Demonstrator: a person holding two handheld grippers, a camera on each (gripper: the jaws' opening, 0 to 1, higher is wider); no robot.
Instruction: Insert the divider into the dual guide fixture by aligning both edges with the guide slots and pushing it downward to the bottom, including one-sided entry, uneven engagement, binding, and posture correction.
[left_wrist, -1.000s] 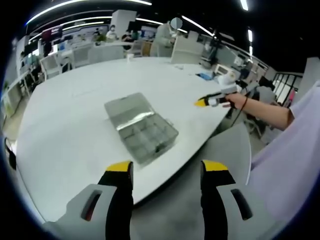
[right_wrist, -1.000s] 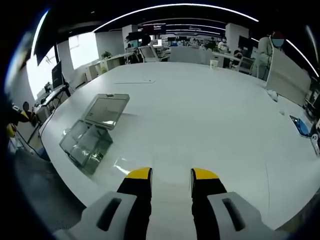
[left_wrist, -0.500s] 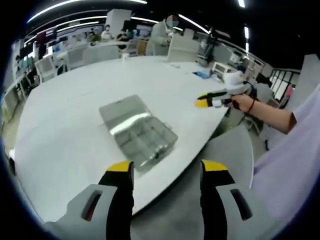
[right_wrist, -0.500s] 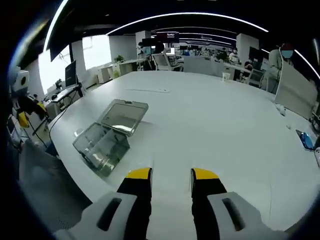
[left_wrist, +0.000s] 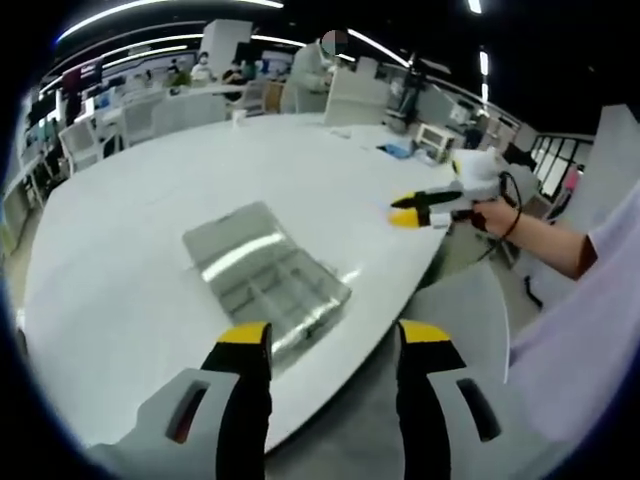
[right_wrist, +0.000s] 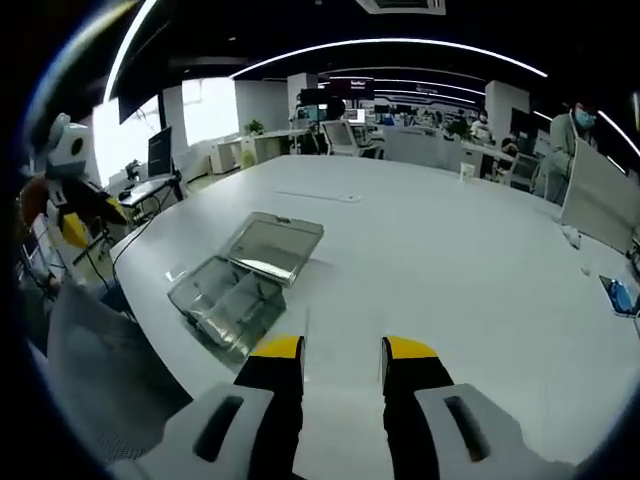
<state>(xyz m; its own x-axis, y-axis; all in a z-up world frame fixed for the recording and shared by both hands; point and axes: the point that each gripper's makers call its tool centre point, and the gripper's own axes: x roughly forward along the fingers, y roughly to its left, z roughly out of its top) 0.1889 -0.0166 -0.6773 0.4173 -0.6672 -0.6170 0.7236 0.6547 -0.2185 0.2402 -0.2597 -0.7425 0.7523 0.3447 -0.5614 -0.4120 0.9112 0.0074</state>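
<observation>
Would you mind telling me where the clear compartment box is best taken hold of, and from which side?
I would grip the clear compartment box by the low outer wall of its tray, coming from the table edge nearest the person. Its lid lies open on the far side and blocks that approach, while the near wall is bare. The right tongs, open and empty, look better placed.

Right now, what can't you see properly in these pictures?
- Divider: in both views the clear box is too small and glary to tell whether a divider sits in its compartments.
- Guide slots: too small to make out in the right gripper view.
- Right gripper: in the left gripper view its jaws are too small to judge; the right gripper view shows them apart.
- Blue object: cut off at the right gripper view's edge.
</observation>
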